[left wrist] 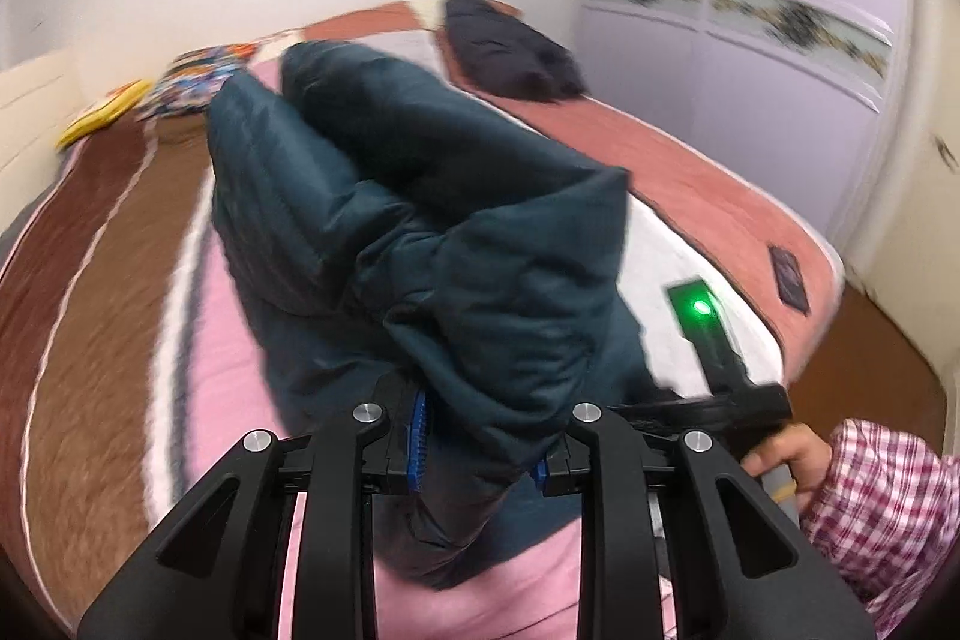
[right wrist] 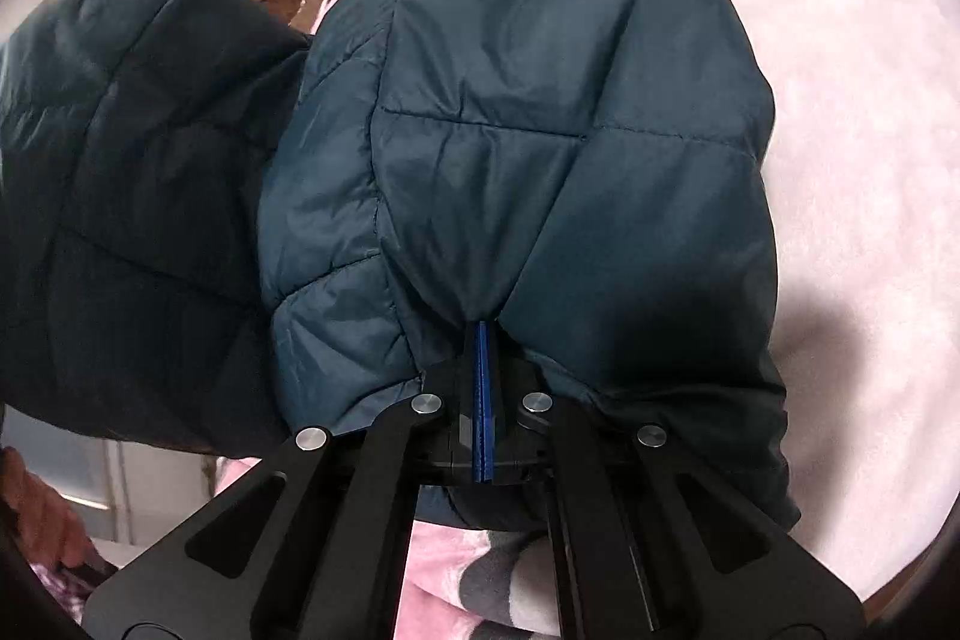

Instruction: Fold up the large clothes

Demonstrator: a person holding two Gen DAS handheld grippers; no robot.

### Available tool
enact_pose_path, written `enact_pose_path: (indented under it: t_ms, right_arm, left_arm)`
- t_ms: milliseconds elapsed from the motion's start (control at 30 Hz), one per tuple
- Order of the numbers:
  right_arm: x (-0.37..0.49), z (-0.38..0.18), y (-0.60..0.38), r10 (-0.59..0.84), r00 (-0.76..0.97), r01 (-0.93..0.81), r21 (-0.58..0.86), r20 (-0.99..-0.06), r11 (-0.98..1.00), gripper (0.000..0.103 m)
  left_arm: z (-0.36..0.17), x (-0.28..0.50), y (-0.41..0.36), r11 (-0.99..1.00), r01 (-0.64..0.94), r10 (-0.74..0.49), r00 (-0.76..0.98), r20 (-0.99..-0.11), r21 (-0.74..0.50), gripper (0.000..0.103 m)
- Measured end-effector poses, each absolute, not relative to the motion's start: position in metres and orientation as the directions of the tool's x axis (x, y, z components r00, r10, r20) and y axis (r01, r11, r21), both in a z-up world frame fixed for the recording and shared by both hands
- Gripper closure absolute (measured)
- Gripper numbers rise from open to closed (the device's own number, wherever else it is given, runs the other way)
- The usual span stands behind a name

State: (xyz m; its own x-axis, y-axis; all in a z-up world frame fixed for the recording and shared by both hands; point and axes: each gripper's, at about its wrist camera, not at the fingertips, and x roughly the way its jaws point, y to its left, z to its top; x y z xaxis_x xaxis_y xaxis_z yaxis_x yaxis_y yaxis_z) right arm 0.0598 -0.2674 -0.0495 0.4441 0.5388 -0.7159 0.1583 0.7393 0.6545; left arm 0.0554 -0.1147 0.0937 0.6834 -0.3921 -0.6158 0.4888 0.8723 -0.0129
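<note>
left gripper (left wrist: 480,454) clamped on a thick bunch of the teal puffer jacket (left wrist: 420,196) | right gripper (right wrist: 483,400) pinched nearly flat on a thin fold of it | jacket's bunched, held just above the bed (left wrist: 108,244), bulk running away from both sets of fingers, neither hand nearer | count: 1 teal jacket, 2 grippers, 1 dark garment (left wrist: 510,52) at far end
</note>
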Motion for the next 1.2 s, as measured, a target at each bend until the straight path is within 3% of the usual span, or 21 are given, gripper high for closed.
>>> enact_pose_path:
  t_ms: [100, 267, 467, 667, 900, 1067, 1200]
  right_arm:
    - [0.057, -0.053, -0.274, 0.564, 0.449, 0.163, 0.684, -0.693, 0.711, 0.100]
    - [0.055, -0.064, -0.286, 0.615, 0.458, 0.178, 0.744, -0.642, 0.643, 0.101]
    - [0.054, -0.072, -0.295, 0.638, 0.464, 0.190, 0.772, -0.615, 0.607, 0.102]
    - [0.028, -0.070, -0.319, 0.674, 0.484, 0.234, 0.825, -0.558, 0.515, 0.102]
    - [-0.027, -0.050, -0.355, 0.557, 0.551, 0.293, 0.769, -0.622, 0.568, 0.101]
    - [-0.051, -0.013, -0.364, 0.427, 0.616, 0.297, 0.697, -0.662, 0.652, 0.099]
    - [-0.048, 0.038, -0.351, 0.358, 0.682, 0.238, 0.656, -0.638, 0.716, 0.099]
  left_arm:
    - [0.078, 0.060, -0.144, 0.831, 0.556, -0.424, 0.635, -0.645, 0.002, 0.078]
    - [0.045, 0.076, -0.176, 0.793, 0.602, -0.481, 0.529, -0.700, -0.090, 0.078]
    - [0.014, 0.083, -0.190, 0.771, 0.625, -0.485, 0.456, -0.746, -0.120, 0.074]
    - [0.002, 0.085, -0.188, 0.739, 0.662, -0.494, 0.404, -0.770, -0.127, 0.064]
    - [0.006, 0.078, -0.193, 0.690, 0.708, -0.521, 0.338, -0.784, -0.153, 0.035]
    - [0.038, 0.068, -0.184, 0.641, 0.733, -0.587, 0.279, -0.760, -0.226, 0.035]
    - [0.076, 0.058, -0.149, 0.635, 0.728, -0.653, 0.325, -0.684, -0.260, 0.035]
